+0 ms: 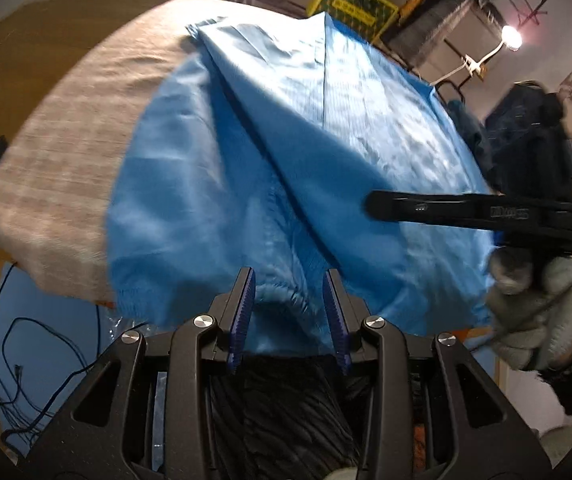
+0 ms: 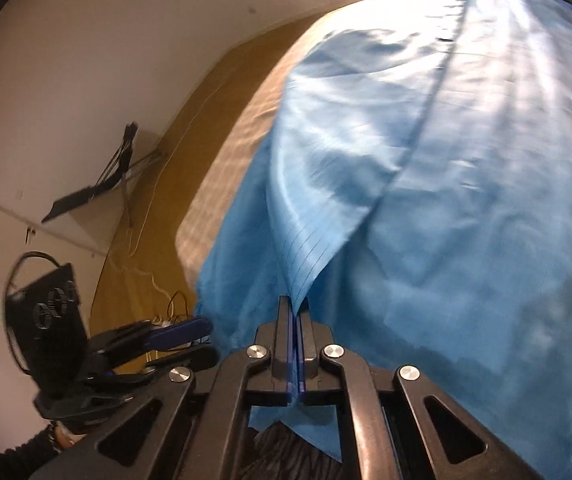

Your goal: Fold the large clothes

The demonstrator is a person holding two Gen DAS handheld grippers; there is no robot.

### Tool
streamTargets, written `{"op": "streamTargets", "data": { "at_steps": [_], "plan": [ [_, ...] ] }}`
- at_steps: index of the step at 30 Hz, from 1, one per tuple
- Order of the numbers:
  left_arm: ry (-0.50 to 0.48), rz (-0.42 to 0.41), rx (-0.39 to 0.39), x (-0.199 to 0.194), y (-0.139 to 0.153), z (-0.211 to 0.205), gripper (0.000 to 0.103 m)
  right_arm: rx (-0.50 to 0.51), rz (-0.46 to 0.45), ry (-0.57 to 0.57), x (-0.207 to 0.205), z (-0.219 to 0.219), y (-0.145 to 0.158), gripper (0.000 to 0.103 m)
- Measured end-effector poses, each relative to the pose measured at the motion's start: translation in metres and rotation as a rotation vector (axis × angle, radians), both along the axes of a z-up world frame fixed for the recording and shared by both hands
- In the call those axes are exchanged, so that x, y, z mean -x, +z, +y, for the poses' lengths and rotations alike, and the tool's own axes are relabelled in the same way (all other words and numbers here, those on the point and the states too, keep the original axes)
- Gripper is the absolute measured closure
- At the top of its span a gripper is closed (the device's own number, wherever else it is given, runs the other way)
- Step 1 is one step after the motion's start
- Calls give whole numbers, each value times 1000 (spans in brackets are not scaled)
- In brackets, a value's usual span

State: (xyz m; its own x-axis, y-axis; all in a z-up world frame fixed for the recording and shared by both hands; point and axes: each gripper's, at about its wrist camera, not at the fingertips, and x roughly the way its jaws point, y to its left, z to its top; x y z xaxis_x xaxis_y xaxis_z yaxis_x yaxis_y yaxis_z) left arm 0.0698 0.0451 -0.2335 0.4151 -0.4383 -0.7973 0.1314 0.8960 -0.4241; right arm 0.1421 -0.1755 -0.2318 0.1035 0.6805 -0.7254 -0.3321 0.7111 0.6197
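Observation:
A large light-blue garment lies spread over a table covered with a beige cloth; its near edge hangs over the table's front. My left gripper stands open at that edge, and a gathered hem lies between its blue pads without being pressed. My right gripper is shut on a raised fold of the blue garment. In the left wrist view the right gripper reaches in from the right over the garment, held by a gloved hand. The left gripper shows low at the left, by the garment's edge.
A yellow crate and metal racks stand behind the table. Dark clothes are piled at its right end, under a bare lamp. Loose cables lie on the blue floor at the left. A black bag stands by the wall.

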Motion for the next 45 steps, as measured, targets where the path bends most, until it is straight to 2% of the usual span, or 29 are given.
{"op": "streamTargets", "data": {
  "at_steps": [5, 6, 7, 8, 9, 13, 15, 18, 21, 23, 25, 28, 30, 33, 35, 36, 38, 40, 42, 45],
  "plan": [
    [45, 51, 11, -17, -20, -10, 68, -5, 28, -51, 3, -30, -6, 103],
    [55, 64, 14, -19, -24, -11, 71, -6, 35, -54, 3, -31, -8, 103],
    [61, 71, 21, -21, -27, -11, 82, -6, 41, -54, 4, -30, -9, 103],
    [63, 72, 21, -23, -28, -12, 99, -4, 41, -54, 5, -28, -9, 103],
    [62, 64, 15, -24, -27, -12, 99, -3, 41, -53, 5, -27, -10, 103],
    [78, -4, -3, -18, -12, -10, 101, -11, 35, -56, 4, -23, -8, 103],
    [115, -38, -7, -8, 3, 0, 102, -37, 33, -62, 3, -25, -4, 103],
    [206, -134, -12, 21, 37, 22, 102, -91, 39, -66, 4, -36, 6, 103],
    [266, -192, -63, 45, 54, 35, 103, -105, 39, -46, 7, -26, 6, 103],
    [294, -160, -92, 49, 40, 42, 103, -68, 42, -8, 11, -10, -3, 103],
    [334, -63, -36, 48, 14, 58, 103, -4, 55, 36, 17, 9, -16, 103],
    [378, -15, 28, 49, 2, 70, 103, 52, 74, 60, 19, 21, -28, 103],
    [370, -72, 39, 52, 21, 68, 103, 22, 64, 54, 15, 20, -18, 103],
    [365, -183, 97, 63, 67, 67, 103, -5, -29, 44, 12, 14, 17, 103],
    [350, -292, 75, 73, 101, 58, 103, -36, -109, 23, 14, 2, 45, 103],
    [344, -318, 50, 78, 105, 55, 103, -31, -130, 13, 15, -2, 50, 103],
    [334, -300, 3, 72, 95, 50, 103, 26, -125, -4, 13, -7, 40, 103],
    [359, -208, 2, 63, 62, 57, 103, 66, -63, -19, 14, -7, 19, 103],
    [389, -130, -14, 59, 32, 67, 103, 76, 2, -32, 11, -7, -6, 103],
    [427, -70, -17, 62, 7, 82, 103, 57, 40, -21, 12, 1, -18, 103]
  ]
}}
